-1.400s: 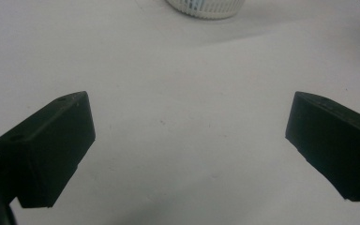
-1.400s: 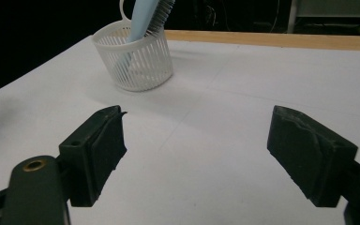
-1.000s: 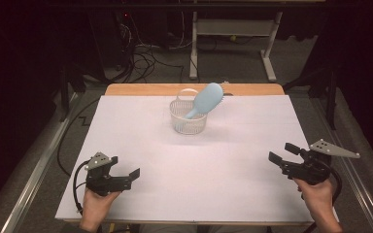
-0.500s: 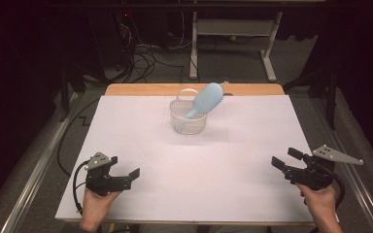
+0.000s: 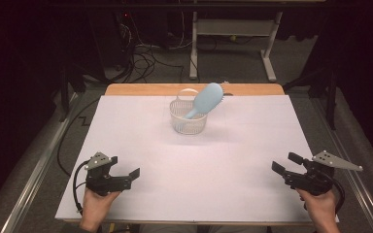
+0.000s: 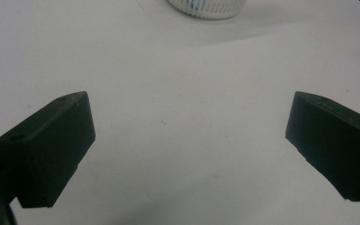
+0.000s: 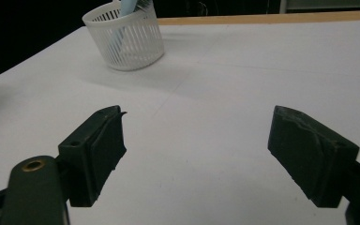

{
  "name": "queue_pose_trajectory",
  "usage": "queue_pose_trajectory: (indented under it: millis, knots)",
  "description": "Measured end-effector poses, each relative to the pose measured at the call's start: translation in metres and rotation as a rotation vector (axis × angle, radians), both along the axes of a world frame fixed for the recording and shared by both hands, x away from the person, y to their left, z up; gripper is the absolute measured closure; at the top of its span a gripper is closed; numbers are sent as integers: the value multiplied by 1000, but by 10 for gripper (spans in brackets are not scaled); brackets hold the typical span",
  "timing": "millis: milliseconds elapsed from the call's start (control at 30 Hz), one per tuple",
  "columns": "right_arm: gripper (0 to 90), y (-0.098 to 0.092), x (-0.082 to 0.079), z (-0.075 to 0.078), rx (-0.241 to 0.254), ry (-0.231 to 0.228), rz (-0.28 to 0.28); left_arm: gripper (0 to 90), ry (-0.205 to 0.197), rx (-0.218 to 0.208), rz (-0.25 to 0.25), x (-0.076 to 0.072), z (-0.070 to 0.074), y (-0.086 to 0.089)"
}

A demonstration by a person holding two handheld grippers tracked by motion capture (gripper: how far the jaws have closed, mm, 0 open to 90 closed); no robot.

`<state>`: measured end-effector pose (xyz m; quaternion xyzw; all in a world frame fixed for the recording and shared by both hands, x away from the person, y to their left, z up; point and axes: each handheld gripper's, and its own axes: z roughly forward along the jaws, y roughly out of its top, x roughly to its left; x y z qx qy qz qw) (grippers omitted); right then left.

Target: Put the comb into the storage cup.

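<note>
A small white slatted basket (image 5: 188, 117) stands at the far middle of the white table. A light blue hairbrush (image 5: 205, 100) leans out of it, handle down, head up to the right. The basket (image 7: 125, 41) with the brush handle inside also appears in the right gripper view, and its bottom edge (image 6: 207, 7) in the left gripper view. My left gripper (image 5: 129, 176) rests near the front left corner, open and holding nothing. My right gripper (image 5: 286, 165) sits near the front right corner, also open and holding nothing. Both are far from the basket.
The white table cover (image 5: 194, 165) leaves a strip of bare wood (image 5: 141, 89) along the far edge. Beyond it are cables on the floor (image 5: 145, 53) and a white metal stand (image 5: 233, 34). Metal rails run along both sides of the table.
My right gripper has drawn back toward the front right corner and a little outward. The left gripper, the basket and the brush have stayed put.
</note>
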<state>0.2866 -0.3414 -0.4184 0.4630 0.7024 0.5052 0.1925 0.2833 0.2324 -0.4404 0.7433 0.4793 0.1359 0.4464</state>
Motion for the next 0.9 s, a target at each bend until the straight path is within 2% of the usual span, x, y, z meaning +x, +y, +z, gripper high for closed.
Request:
queue_pose_trajectory:
  millis: [900]
  knots:
    - [186,-7,-11,-21,-15,16,-19,10,4,0,0,1,0,0]
